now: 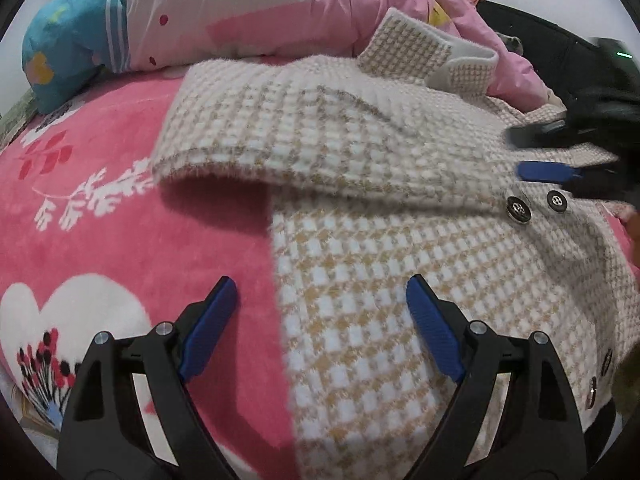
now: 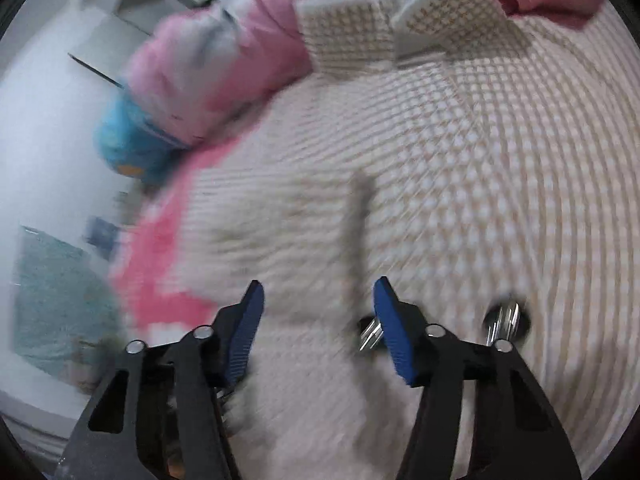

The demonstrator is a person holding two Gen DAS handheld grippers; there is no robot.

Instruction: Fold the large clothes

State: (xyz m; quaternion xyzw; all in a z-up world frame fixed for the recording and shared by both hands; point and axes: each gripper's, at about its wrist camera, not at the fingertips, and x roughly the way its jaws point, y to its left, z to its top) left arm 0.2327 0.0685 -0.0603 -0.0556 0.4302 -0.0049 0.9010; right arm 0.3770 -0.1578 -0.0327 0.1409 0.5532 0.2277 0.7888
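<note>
On the pink bedspread (image 1: 120,240) lies a cream-and-tan houndstooth coat (image 1: 380,260), sleeve folded across, dark buttons (image 1: 519,209); both grippers' fingers (image 1: 212,320) released; no readable writing.

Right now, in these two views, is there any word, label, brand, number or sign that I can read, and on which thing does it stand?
None can be read.
Coat: only a check weave; no label shows.
Buttons: too small to tell any marking.
Blanket: leaf and heart pictures, no letters.
Quilt: printed shapes only, no words.
Green light at the right edge: a glow, no text.
The right wrist view is blurred; nothing readable there.
</note>
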